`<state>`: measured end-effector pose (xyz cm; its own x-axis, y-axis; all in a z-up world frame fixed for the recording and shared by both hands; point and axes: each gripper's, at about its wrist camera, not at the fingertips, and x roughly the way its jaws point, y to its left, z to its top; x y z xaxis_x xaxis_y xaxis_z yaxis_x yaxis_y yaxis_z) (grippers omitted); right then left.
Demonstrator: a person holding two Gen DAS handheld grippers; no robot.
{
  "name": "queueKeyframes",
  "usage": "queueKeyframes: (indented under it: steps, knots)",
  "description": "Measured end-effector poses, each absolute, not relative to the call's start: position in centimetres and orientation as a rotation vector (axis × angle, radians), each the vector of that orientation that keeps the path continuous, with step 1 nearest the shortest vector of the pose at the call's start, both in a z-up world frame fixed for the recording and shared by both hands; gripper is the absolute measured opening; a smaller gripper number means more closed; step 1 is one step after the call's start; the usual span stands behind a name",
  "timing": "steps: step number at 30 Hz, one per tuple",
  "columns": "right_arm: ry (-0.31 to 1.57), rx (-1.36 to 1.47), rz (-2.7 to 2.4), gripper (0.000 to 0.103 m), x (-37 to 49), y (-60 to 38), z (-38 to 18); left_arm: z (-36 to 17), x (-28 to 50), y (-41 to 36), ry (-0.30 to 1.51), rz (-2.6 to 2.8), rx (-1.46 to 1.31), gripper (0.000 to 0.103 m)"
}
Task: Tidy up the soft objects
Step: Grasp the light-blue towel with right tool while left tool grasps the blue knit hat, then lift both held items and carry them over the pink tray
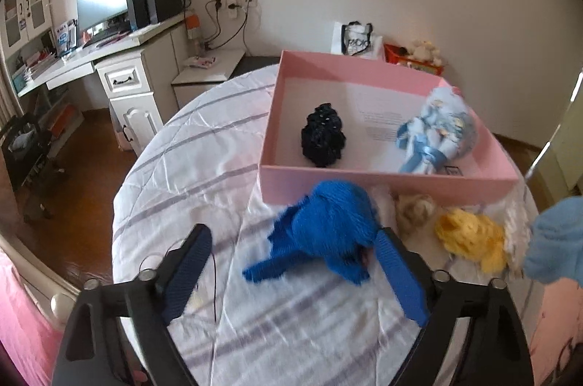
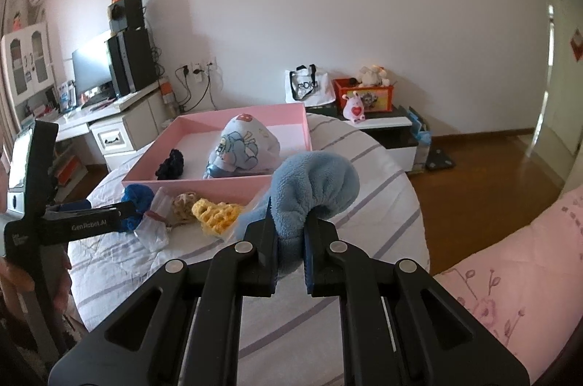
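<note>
A pink box [image 1: 386,183] [image 2: 255,114] lies on the white striped bedcover. In it are a black knit piece [image 1: 323,134] [image 2: 170,164] and a light blue printed cloth bundle [image 1: 435,134] [image 2: 242,147]. My left gripper [image 1: 293,242] is open, its fingers either side of a royal blue knit piece [image 1: 328,229] [image 2: 136,200] lying in front of the box. A beige fluffy piece [image 1: 415,209] [image 2: 185,203] and a yellow knit piece [image 1: 470,234] [image 2: 216,214] lie to its right. My right gripper [image 2: 289,222] is shut on a light blue fleece piece [image 2: 313,185] [image 1: 555,240] held above the bedcover.
A white desk with monitor and speakers [image 1: 120,21] stands to the left. A low table with a white bag [image 2: 309,87] and an orange toy box [image 2: 364,94] is behind the bed. Wood floor [image 2: 473,178] lies to the right. A clear plastic wrapper [image 2: 153,229] lies by the knit pieces.
</note>
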<state>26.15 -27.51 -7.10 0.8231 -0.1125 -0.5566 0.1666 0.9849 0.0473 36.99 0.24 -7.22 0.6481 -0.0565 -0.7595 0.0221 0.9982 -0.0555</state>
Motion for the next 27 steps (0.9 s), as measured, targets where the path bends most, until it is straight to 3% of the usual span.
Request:
queueKeyframes:
  steps: [3, 5, 9, 27]
  knots:
    - [0.600, 0.089, -0.147, 0.010, 26.7, -27.2, -7.5, -8.4, 38.8, 0.2, 0.913, -0.084, -0.085, 0.066]
    - [0.609, 0.085, -0.142, 0.010, 27.1, -27.0, -7.8, -9.3, 39.7, -0.3, 0.939, -0.132, -0.095, 0.051]
    - [0.622, 0.080, -0.142, 0.010, 27.5, -26.8, -8.1, -9.7, 39.8, -1.3, 0.908, -0.112, -0.023, 0.042]
    - [0.581, 0.061, -0.115, 0.010, 25.6, -24.9, -6.2, -6.1, 33.3, -1.5, 0.813, -0.034, 0.027, 0.038]
